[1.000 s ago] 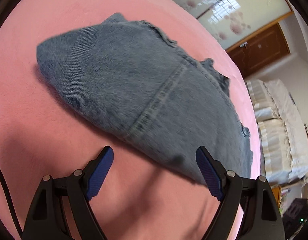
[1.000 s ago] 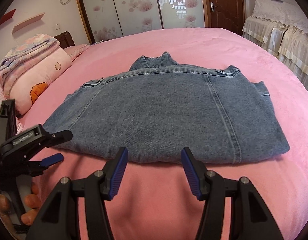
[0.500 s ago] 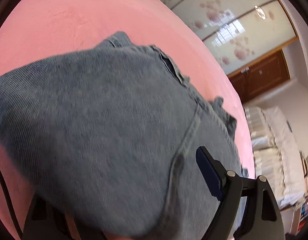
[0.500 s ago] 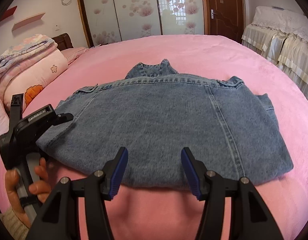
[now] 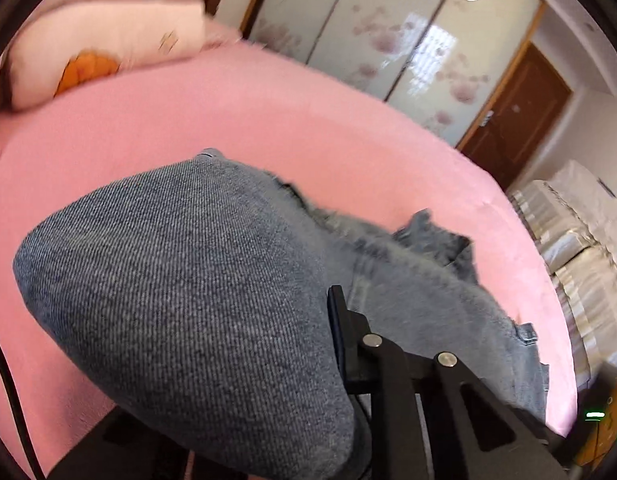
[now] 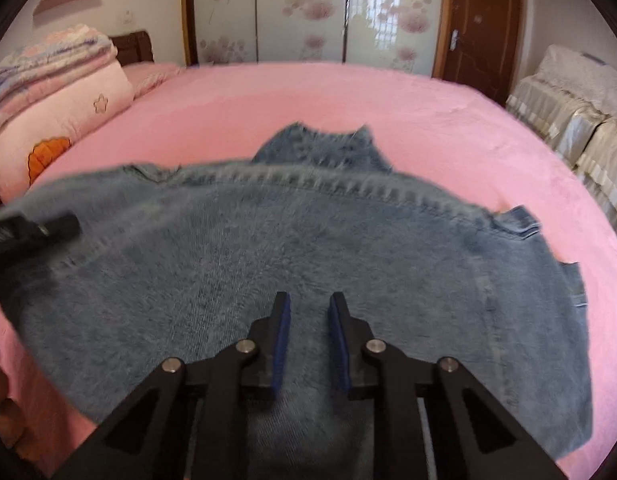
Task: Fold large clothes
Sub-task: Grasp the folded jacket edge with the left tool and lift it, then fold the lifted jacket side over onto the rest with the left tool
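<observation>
- The denim jacket (image 6: 308, 248) fills the frame's middle on the pink bed (image 6: 308, 92).
- Left gripper (image 5: 324, 344), jaws just closing, pinches jacket's bunched edge.
- Right gripper (image 6: 308, 340), just closing, clamps its near hem.

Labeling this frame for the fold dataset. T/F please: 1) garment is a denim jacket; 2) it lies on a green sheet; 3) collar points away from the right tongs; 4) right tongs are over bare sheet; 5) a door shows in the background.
1) The garment is a denim jacket: true.
2) It lies on a green sheet: false, the bed sheet is pink.
3) Its collar points away from the right tongs: true.
4) The right tongs are over bare sheet: false, denim lies under and between them.
5) A door shows in the background: true, brown wood.
</observation>
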{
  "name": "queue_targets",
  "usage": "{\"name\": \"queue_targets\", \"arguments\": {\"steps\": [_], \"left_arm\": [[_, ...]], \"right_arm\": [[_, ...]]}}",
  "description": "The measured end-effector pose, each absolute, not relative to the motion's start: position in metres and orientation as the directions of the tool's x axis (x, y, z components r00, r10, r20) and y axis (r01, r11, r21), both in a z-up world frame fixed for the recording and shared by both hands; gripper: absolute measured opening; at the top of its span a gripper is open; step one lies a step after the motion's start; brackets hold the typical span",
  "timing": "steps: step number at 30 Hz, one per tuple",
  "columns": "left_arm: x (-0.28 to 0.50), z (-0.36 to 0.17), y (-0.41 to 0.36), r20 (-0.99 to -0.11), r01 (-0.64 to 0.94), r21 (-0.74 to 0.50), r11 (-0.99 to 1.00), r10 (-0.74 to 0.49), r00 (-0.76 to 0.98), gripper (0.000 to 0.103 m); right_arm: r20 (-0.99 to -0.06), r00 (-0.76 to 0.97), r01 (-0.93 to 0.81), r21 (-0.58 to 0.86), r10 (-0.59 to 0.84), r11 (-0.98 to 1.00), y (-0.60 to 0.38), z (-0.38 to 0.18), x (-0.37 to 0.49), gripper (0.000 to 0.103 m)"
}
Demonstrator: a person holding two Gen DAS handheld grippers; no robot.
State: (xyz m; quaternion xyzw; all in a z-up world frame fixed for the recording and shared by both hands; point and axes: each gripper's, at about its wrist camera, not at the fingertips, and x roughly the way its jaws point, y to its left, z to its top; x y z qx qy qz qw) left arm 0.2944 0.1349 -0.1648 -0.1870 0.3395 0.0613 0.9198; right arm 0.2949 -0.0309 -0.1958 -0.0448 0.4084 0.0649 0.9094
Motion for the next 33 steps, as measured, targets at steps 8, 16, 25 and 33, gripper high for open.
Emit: {"name": "queue_targets", "arguments": {"steps": [8, 16, 25, 33], "left_arm": [[0.285, -0.109, 0.06, -0.528, -0.007, -0.248, 0.969, -0.129, 0.84, 0.013], [0.283, -0.088, -0.048, -0.498, 0.209, -0.172, 0.963, -0.268, 0.825, 0.014], [0.293, -0.159, -0.17, -0.639, 0.374, -0.155, 0.914, -0.382, 0.668, 0.013], [0.288, -0.19, -0.205, -0.709, 0.43, -0.089, 0.899, -0.36, 0.607, 0.013]], "right_arm": [[-0.791, 0.59, -0.243, 0.019, 0.163, 0.97, -0.031, -0.218, 0.303, 0.006], [-0.789, 0.541, -0.105, 0.281, 0.292, 0.954, -0.116, -0.194, 0.275, 0.006], [-0.801, 0.598, 0.196, 0.161, 0.012, 0.967, -0.248, -0.173, 0.198, 0.006], [-0.818, 0.575, 0.241, 0.172, 0.002, 0.955, -0.276, -0.184, 0.18, 0.006]]}}
